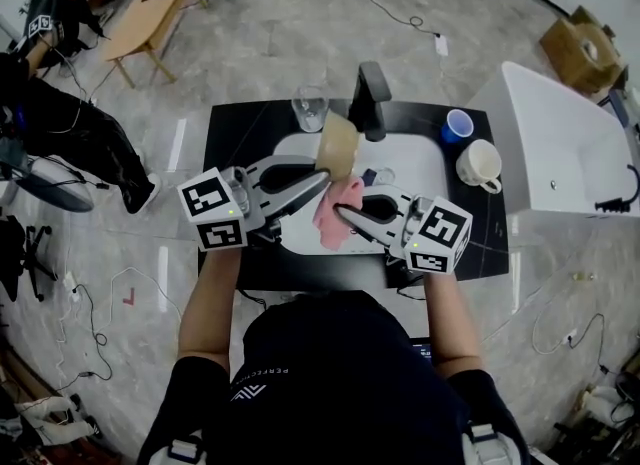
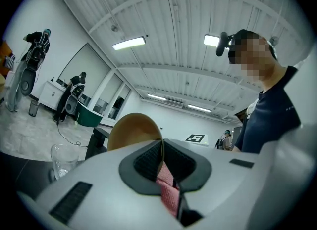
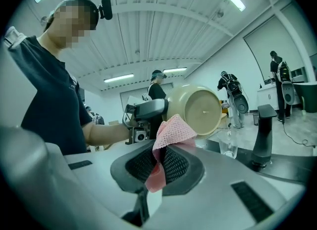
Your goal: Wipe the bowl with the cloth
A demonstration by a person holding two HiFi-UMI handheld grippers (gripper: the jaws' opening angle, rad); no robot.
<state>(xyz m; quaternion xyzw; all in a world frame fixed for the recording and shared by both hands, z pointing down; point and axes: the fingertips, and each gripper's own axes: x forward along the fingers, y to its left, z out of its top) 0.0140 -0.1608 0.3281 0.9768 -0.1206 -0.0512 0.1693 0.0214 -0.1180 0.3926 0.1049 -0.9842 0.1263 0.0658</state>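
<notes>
A beige bowl hangs tipped on its side over the white sink. My left gripper is shut on its rim; in the left gripper view the rim runs down between the jaws. A pink cloth is pinched in my right gripper, just below the bowl. The right gripper view shows the bunched cloth rising from the jaws and overlapping the lower edge of the bowl's outer base; I cannot tell whether they touch. Pink cloth also shows through the left jaws' gap.
A black faucet stands behind the sink on the dark counter, with a clear glass to its left. A blue cup and a white mug sit at the right. A white tub lies beyond the counter.
</notes>
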